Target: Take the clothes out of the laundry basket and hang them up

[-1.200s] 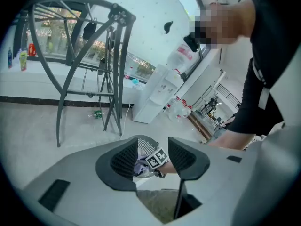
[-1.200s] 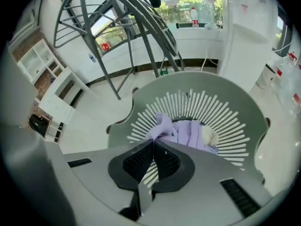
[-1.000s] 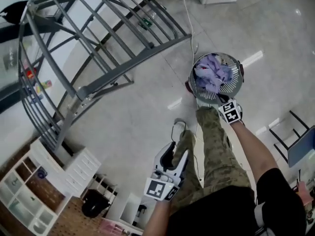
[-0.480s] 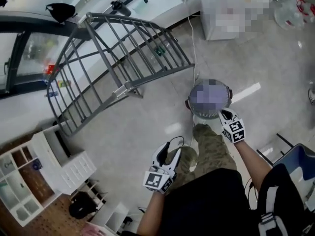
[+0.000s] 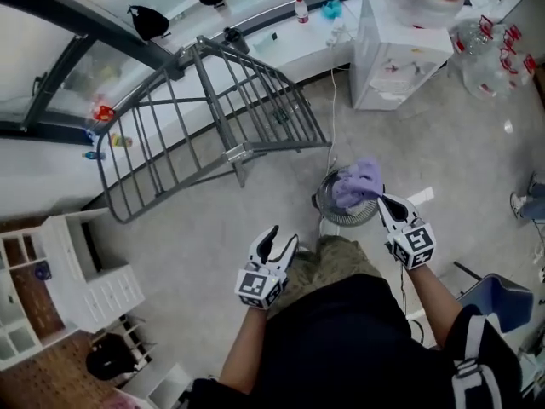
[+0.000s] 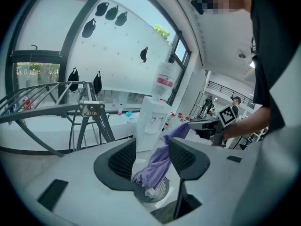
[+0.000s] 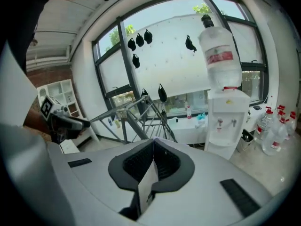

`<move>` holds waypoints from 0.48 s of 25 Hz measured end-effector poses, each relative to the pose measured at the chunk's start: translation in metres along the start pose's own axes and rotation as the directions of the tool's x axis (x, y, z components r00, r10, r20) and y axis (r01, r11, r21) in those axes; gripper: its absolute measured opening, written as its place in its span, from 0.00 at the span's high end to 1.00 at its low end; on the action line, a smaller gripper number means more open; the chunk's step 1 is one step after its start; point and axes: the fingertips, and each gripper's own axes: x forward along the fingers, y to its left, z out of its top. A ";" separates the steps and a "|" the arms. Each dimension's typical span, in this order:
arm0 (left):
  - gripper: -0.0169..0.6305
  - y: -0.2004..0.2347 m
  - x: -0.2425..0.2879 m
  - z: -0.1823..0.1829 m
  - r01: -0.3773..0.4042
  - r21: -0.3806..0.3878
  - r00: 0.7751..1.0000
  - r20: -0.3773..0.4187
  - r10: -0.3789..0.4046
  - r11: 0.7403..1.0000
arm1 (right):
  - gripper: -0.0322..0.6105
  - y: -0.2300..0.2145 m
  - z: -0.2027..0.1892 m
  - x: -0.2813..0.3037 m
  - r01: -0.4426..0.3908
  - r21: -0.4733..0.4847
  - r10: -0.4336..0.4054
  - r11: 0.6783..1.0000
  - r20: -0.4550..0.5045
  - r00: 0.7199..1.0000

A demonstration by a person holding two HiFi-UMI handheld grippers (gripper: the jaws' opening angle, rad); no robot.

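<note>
Lilac fabric, thin and limp, is what has to be managed: the garment (image 5: 358, 184) is pinched at one edge in the tightly closed right gripper (image 5: 382, 201) and hangs from it down into the laundry basket (image 5: 324, 208), where its lower end lies. It is judged to be light, soft and shapeless, so it can be expected to drape, swing and twist rather than hold any form, and a fold might catch on the basket's slotted wall. A second hold is best taken on a free hem or shoulder edge, so that the cloth can be spread flat over a rail. The left gripper (image 5: 277, 240) is held with its jaws wide apart and nothing between them, well apart from the garment. The grey drying rack (image 5: 213, 118), its rails bare, stands beyond the basket to the left. A water dispenser (image 5: 396, 58) is seen behind the basket, and a cord (image 5: 332, 118) trails across the floor towards it. The person's trouser leg (image 5: 336, 258) is just beside the basket, and the rack's near frame must be cleared.
</note>
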 end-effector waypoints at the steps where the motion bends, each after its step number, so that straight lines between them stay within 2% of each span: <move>1: 0.67 0.001 -0.002 0.004 0.005 0.006 1.000 0.011 -0.005 1.000 | 0.95 0.001 0.016 -0.009 0.008 0.000 -0.008 1.000 0.022 1.000; 6: 0.67 0.000 -0.005 0.021 0.054 0.005 0.997 0.061 -0.054 0.999 | 0.95 0.017 0.102 -0.059 0.034 -0.024 -0.030 0.999 0.162 0.986; 12: 0.67 -0.021 0.007 0.032 0.190 0.056 0.979 0.065 -0.193 0.980 | 0.95 0.041 0.180 -0.113 0.059 -0.014 -0.051 0.998 0.307 0.950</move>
